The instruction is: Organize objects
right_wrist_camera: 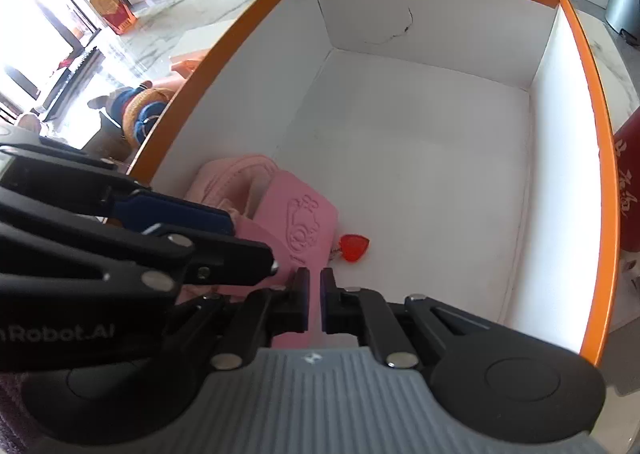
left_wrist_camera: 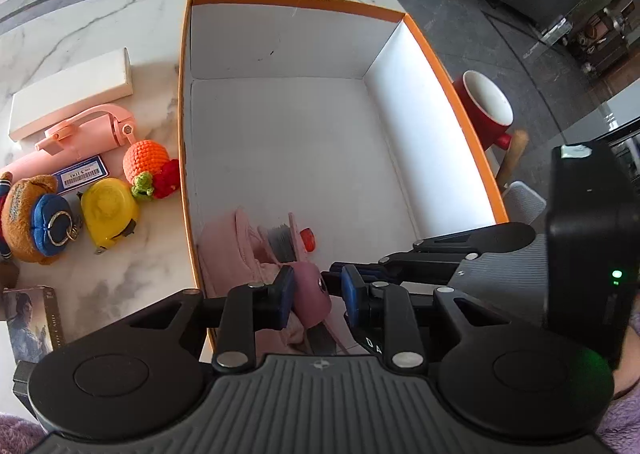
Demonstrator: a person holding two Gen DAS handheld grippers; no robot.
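Observation:
An orange-rimmed white box (left_wrist_camera: 185,101) stands on the marble table; it also shows in the right wrist view (right_wrist_camera: 588,101). In its near left corner lie a pink fabric pouch (left_wrist_camera: 224,246) (right_wrist_camera: 232,177) and a pink notebook (right_wrist_camera: 296,221) with a red heart charm (right_wrist_camera: 354,248). My left gripper (left_wrist_camera: 318,292) is partly open around the notebook's pink edge (left_wrist_camera: 310,294). My right gripper (right_wrist_camera: 315,304) is shut on the notebook's near edge, just right of the left gripper's fingers (right_wrist_camera: 180,213).
Left of the box lie a white box (left_wrist_camera: 72,97), a pink tool (left_wrist_camera: 88,129), a crochet orange (left_wrist_camera: 146,163), a yellow tape measure (left_wrist_camera: 110,209), a plush bear (left_wrist_camera: 32,217) and a card box (left_wrist_camera: 30,318). A red mug (left_wrist_camera: 484,113) stands right of the box.

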